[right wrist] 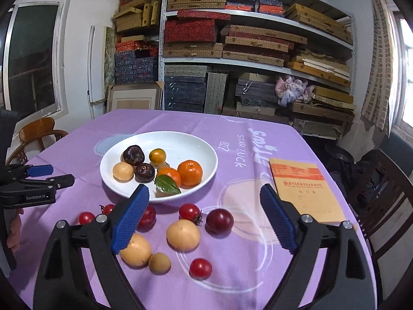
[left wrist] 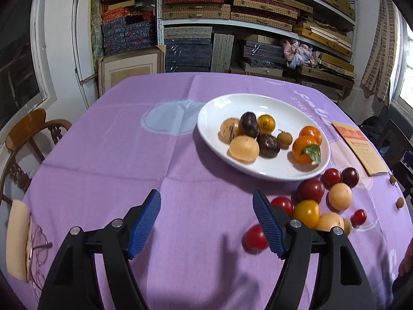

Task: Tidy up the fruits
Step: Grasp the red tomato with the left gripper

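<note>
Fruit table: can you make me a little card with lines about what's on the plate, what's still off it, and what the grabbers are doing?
plate: round white ceramic plate on the purple tablecloth
on plate: two oranges, one leafy, dark and tan fruits
off plate: red cherry tomatoes, dark red plum, tan round fruits
beside: tan paper booklet
left hand-held gripper: open, empty
right hand-held gripper: open, empty

Plate (right wrist: 206,165), fruits (right wrist: 182,234), booklet (right wrist: 307,191) on table (right wrist: 232,279)
</note>
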